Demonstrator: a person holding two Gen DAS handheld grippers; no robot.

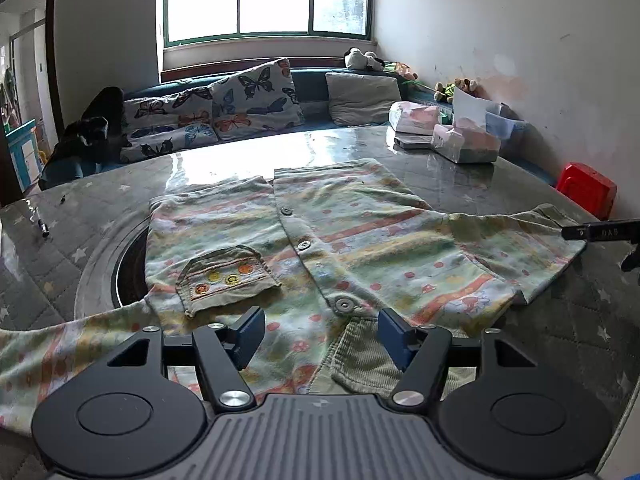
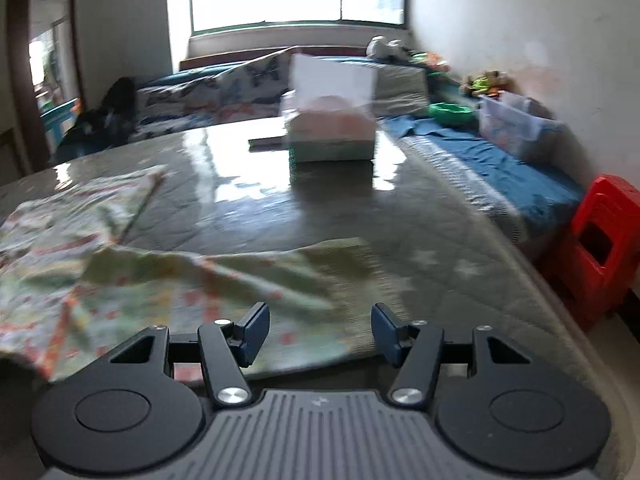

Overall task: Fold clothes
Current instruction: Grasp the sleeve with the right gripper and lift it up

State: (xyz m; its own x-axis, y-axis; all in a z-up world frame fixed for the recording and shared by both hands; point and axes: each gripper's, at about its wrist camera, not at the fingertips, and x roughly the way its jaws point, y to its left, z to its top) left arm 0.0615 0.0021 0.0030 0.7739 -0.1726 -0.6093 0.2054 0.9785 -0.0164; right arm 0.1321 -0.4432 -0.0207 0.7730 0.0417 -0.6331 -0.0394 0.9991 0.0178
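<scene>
A small pastel patterned shirt (image 1: 320, 240) with snap buttons and a chest pocket lies spread flat on the glossy table (image 1: 460, 180), collar toward me. My left gripper (image 1: 320, 334) is open just above the collar and holds nothing. The right gripper's fingertip (image 1: 592, 232) shows at the tip of the shirt's right sleeve. In the blurred right wrist view the right gripper (image 2: 320, 330) is open over that sleeve (image 2: 224, 280) and holds nothing.
A tissue box (image 1: 468, 142) and packets stand at the table's far right; the box also shows in the right wrist view (image 2: 332, 132). A pen (image 1: 40, 224) lies at the far left. A red stool (image 2: 600, 248) stands beside the table. A cushioned bench (image 1: 248, 100) runs behind.
</scene>
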